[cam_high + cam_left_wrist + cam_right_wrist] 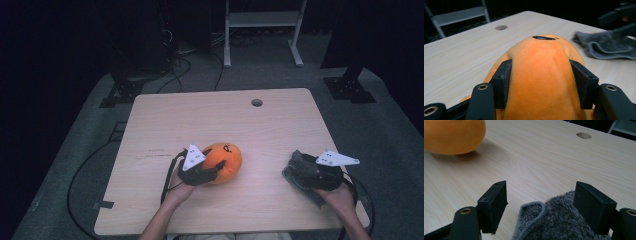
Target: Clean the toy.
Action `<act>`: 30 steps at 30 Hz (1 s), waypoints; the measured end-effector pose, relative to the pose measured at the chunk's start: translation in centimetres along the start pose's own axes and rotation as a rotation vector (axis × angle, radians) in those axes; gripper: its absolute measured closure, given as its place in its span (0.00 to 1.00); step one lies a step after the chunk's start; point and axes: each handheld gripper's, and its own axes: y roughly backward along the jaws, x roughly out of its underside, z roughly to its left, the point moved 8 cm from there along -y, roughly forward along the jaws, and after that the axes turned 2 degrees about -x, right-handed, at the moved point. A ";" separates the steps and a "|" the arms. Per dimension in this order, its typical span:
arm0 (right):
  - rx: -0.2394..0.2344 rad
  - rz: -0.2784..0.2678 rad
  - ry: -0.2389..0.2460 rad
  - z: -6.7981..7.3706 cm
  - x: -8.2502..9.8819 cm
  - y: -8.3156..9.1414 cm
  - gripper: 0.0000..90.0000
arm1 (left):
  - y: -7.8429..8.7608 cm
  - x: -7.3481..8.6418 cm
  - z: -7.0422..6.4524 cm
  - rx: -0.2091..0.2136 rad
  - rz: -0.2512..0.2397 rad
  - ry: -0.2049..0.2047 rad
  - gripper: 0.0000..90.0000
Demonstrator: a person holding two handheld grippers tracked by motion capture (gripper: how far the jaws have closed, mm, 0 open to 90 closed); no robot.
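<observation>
Left gripper [541, 82] view: black mark [544, 38] atop clamped orange plush [544, 75].

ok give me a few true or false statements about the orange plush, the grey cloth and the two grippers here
1. The left gripper has its jaws pressed on the orange plush toy. True.
2. The right gripper is clamped shut on the grey cloth. False: its jaws stand open, with the cloth lying between them.
3. The plush toy sits on top of the cloth. False: in the high view they lie apart, the plush toy to the left and the cloth to the right.
4. The wooden table has a round hole near its far edge. True.
5. The cloth hangs over the table's far edge. False: it lies on the tabletop near the person's side.
</observation>
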 end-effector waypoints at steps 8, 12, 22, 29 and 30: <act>0.034 0.050 -0.012 -1.8 1.3 -0.5 0.33 | -1.4 -0.1 -3.2 0.078 0.015 -0.059 0.45; 0.043 0.056 -0.031 -2.3 1.5 -0.7 0.34 | -1.6 -0.2 -3.5 0.083 0.019 -0.062 0.45; 0.046 0.103 -0.046 -2.8 2.6 -1.3 0.35 | -2.1 -0.2 -4.5 0.101 0.027 -0.104 0.45; 0.044 0.109 -0.054 -2.8 2.8 -1.4 0.35 | -2.3 -0.1 -4.7 0.111 0.038 -0.121 0.45; 0.048 0.127 -0.058 -2.9 3.1 -1.6 0.36 | -2.4 0.2 -4.7 0.110 0.047 -0.132 0.44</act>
